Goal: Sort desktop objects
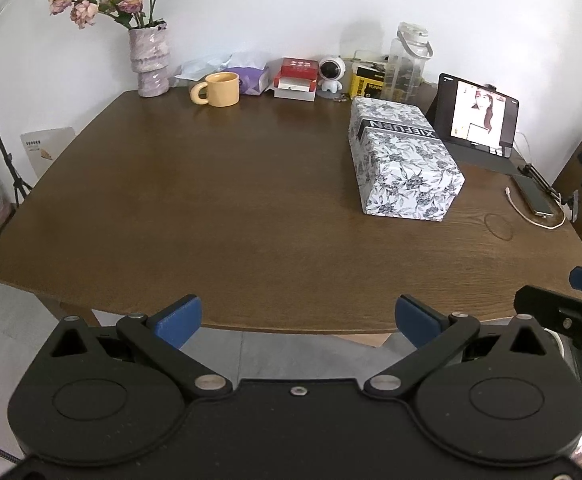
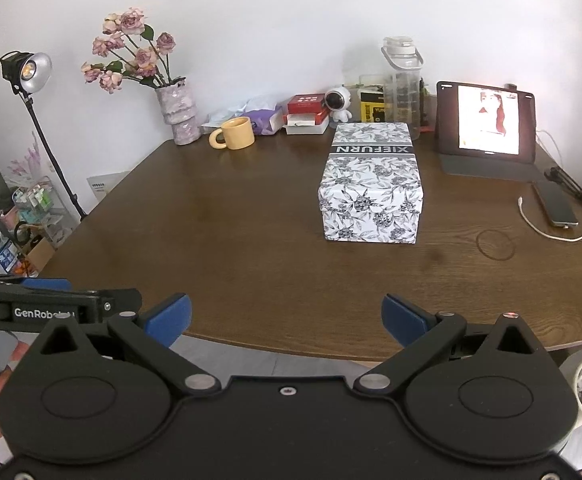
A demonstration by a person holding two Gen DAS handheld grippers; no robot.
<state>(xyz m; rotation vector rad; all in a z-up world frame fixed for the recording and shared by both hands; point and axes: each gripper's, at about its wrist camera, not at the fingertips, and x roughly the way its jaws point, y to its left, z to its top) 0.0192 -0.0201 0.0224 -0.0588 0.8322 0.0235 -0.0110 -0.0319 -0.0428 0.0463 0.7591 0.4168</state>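
A floral black-and-white box (image 1: 403,160) marked XIEFURN lies on the brown table (image 1: 211,200), right of the middle; it also shows in the right wrist view (image 2: 371,184). A yellow mug (image 1: 219,89) stands at the back; it also shows in the right wrist view (image 2: 237,133). Beside the mug are a purple tissue pack (image 1: 251,78), red and white boxes (image 1: 297,78) and a small white robot figure (image 1: 332,73). My left gripper (image 1: 299,320) is open and empty at the table's near edge. My right gripper (image 2: 287,320) is open and empty at the near edge too, to the right of the left one.
A vase of pink flowers (image 1: 153,60) stands at the back left. A clear water bottle (image 1: 409,62), a yellow-black box (image 1: 367,80), a tablet on a stand (image 1: 479,116) and a phone with a cable (image 1: 535,200) are at the right. A lamp on a stand (image 2: 31,72) is off the table's left.
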